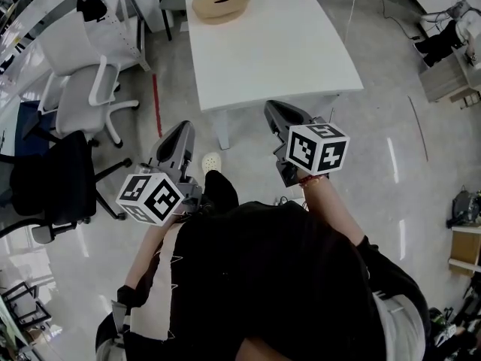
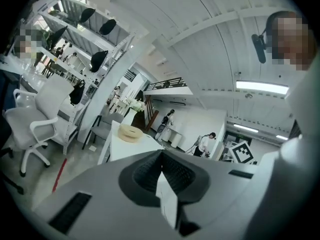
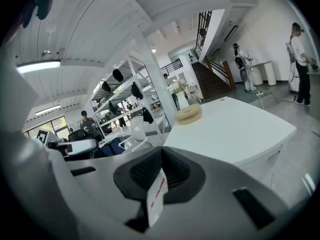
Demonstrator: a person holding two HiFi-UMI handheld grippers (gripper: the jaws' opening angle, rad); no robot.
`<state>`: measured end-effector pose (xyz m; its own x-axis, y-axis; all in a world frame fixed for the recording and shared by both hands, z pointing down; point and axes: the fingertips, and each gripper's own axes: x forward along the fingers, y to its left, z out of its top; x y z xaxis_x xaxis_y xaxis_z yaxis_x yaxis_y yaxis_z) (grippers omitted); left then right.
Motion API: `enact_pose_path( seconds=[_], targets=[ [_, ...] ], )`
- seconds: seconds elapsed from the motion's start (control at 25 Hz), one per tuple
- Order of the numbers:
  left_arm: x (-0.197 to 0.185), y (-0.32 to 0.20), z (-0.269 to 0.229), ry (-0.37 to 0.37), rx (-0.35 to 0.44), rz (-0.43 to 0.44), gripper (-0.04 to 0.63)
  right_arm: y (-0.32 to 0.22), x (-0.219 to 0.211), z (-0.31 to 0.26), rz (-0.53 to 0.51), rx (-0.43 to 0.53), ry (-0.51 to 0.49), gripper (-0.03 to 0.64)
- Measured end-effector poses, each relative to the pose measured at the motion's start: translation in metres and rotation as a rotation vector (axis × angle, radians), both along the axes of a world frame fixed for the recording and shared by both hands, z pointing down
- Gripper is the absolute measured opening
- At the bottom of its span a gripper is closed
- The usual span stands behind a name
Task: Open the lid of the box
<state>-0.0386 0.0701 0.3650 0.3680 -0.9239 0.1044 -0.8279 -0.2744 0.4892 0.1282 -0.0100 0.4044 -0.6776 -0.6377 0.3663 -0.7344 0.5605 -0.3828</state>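
While looking steeply down from the head, standing short of the white table's point(image 1: 270, 51) near edge and holding the left gripper point(image 1: 180, 131) and the right gripper point(image 1: 275, 113) low, both off that edge and touching nothing. Seeing the round tan box point(image 1: 220, 4) sitting at the table's far end, lid apparently on, well apart from both claws. Noting white office chairs point(image 1: 86, 96) off the table's left side.

Looking along the left gripper: holding its jaws pressed together on nothing, with only a small white tag point(image 2: 167, 199) showing below the seam. Sighting the round tan box point(image 2: 131, 132) on the table's far part, well beyond the jaws.

Looking along the right gripper: holding its jaws together too, gripping nothing, with the same sort of tag at the seam. Sighting the box point(image 3: 188, 113) near the table's far left corner, across a wide bare stretch of tabletop.

Judging the step as the approach, with the lid untouched. Needing next, most likely, to be closing in along the table, parting one claw's jaws, and bringing them to the lid's rim, perhaps steadying the base with the other claw.
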Motion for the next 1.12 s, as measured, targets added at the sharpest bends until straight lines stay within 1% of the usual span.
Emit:
enact_pose_path(
  seconds=[0.12,0.24,0.36,0.44,0.72,0.88,1.12],
  targets=[
    [-0.006,-0.013,0.003,-0.017,-0.009,0.001,0.009,-0.008,-0.005,0.003,0.005,-0.005,0.004,0.005],
    [-0.018,-0.037,0.008,-0.024,-0.032,0.001,0.009,-0.029,-0.015,0.005,0.018,-0.019,-0.003,0.005],
    [-0.035,-0.065,0.013,-0.01,-0.058,-0.01,0.009,-0.052,-0.027,0.008,0.029,-0.039,-0.002,0.005],
    [-0.044,-0.083,0.011,0.001,-0.062,-0.011,0.009,-0.068,-0.034,0.008,0.034,-0.047,0.001,0.005],
    [-0.075,-0.141,-0.006,-0.007,-0.043,-0.002,0.009,-0.124,-0.062,0.002,0.056,-0.06,-0.016,0.005],
    [-0.092,-0.173,-0.017,-0.002,-0.013,0.006,0.009,-0.156,-0.081,-0.004,0.06,-0.062,-0.033,0.005],
    [-0.118,-0.214,-0.027,-0.011,0.002,0.024,0.009,-0.194,-0.102,-0.008,0.082,-0.057,-0.037,0.005]
  ],
)
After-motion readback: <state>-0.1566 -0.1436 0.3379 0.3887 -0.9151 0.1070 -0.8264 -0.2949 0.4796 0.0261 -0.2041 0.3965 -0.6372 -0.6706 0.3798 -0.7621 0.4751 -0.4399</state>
